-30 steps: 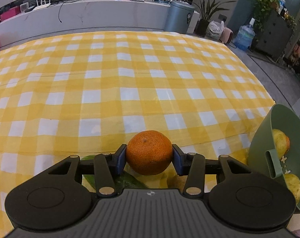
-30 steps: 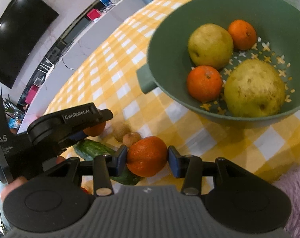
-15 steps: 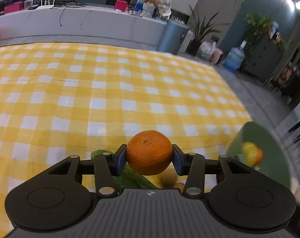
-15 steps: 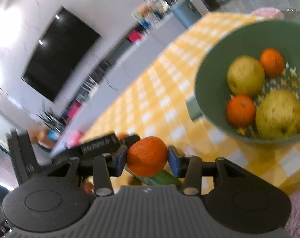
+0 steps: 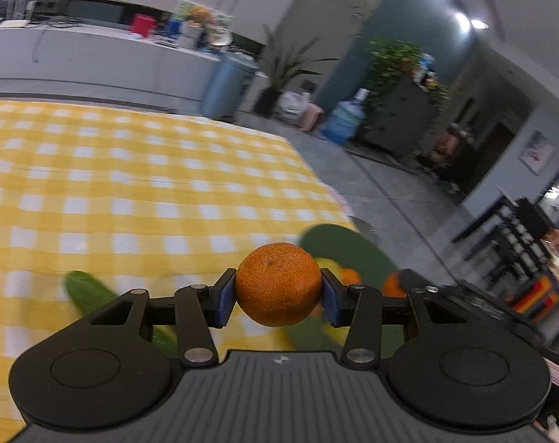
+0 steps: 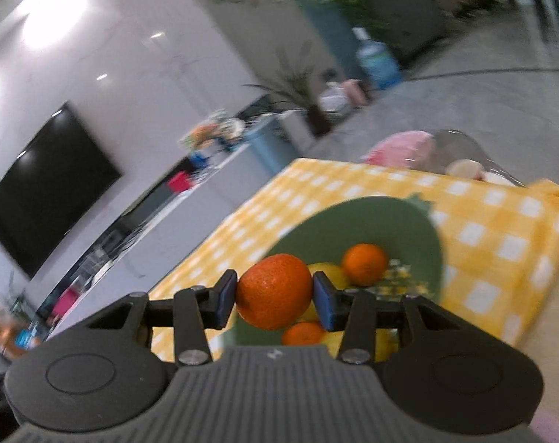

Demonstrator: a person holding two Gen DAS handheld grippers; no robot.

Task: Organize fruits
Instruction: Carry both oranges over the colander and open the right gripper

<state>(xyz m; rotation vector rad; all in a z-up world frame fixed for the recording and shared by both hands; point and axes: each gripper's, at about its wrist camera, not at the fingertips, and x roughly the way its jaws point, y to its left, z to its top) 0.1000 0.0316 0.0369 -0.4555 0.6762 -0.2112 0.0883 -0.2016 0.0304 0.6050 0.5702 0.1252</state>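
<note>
Basically both grippers closed on fruit: left gripper (image 5: pixel 278 297) pinches a mandarin (image 5: pixel 278 283) above the checked cloth (image 5: pixel 131 192), right gripper (image 6: pixel 274 299) pinches another mandarin (image 6: pixel 274 289) above the green colander (image 6: pixel 371 221). Probably light, soft-skinned, round; grip across the middle, gently.

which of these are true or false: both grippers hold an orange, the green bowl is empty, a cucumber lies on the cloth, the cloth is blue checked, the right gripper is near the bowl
1. Both grippers hold an orange: true. The left gripper is clamped on one orange, and the right gripper is clamped on another orange.
2. The green bowl is empty: false. It already holds oranges and yellow fruit.
3. A cucumber lies on the cloth: true.
4. The cloth is blue checked: false. It is yellow and white checked.
5. The right gripper is near the bowl: true. In its own view, its orange shows in front of the bowl.
</note>
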